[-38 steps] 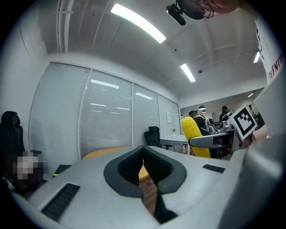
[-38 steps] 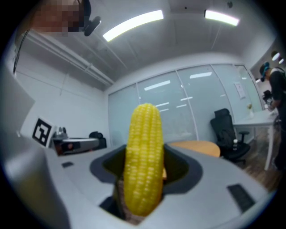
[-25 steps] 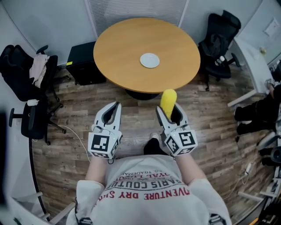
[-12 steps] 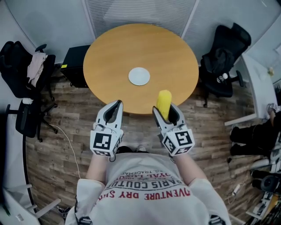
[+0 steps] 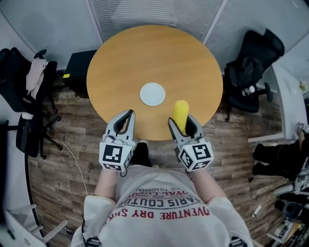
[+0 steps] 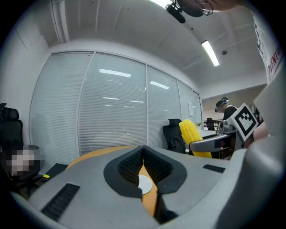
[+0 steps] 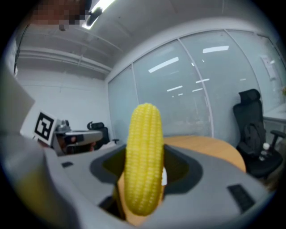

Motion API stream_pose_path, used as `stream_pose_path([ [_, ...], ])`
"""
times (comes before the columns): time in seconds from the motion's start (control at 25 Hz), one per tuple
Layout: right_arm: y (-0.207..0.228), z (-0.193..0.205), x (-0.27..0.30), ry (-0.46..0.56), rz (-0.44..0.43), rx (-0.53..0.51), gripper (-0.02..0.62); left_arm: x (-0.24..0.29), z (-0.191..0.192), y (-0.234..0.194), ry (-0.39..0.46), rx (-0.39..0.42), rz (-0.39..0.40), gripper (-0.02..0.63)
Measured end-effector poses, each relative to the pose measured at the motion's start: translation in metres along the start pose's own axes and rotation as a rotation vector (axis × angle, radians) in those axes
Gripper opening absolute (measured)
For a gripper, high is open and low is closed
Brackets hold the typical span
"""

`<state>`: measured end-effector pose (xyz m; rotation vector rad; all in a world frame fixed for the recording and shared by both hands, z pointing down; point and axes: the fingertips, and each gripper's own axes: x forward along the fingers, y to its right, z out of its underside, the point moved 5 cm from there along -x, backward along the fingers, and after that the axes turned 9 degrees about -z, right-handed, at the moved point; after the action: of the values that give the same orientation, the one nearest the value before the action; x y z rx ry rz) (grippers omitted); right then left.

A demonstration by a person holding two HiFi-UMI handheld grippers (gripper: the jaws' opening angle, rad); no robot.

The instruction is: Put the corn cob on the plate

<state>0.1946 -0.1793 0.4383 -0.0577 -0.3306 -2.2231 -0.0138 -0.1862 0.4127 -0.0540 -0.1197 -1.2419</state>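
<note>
A yellow corn cob [image 5: 181,113] stands upright in my right gripper [image 5: 182,120], which is shut on it; the right gripper view shows the corn cob [image 7: 144,157] filling the jaws. A small white plate [image 5: 152,94] lies near the middle of the round wooden table [image 5: 120,62], ahead and left of the cob. My left gripper [image 5: 126,116] hangs over the table's near edge, shut and empty; between its pads the plate [image 6: 144,184] shows. The corn cob [image 6: 191,133] also appears at the right in the left gripper view.
Black office chairs stand left [image 5: 21,82] and right [image 5: 251,67] of the table. A black box [image 5: 77,72] sits on the wooden floor [image 5: 63,159] by the table's left side. Glass walls with blinds [image 5: 154,12] close the far side.
The table and plate have drawn nearer: both grippers, formerly over the floor, now reach the table's near edge. The right gripper still holds the cob.
</note>
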Motion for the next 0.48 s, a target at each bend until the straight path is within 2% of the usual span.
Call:
stream_pose_path([
  [0.28, 0.031, -0.003, 0.076, -0.043, 0.040, 0.026, 0.264, 0.078, -0.001, -0.046, -0.003, 0.000, 0.051, 0.035],
  [0.48, 0.047, 0.013, 0.125, -0.115, 0.063, 0.059, 0.264, 0.123, 0.005, -0.078, -0.020, 0.010, 0.089, 0.035],
])
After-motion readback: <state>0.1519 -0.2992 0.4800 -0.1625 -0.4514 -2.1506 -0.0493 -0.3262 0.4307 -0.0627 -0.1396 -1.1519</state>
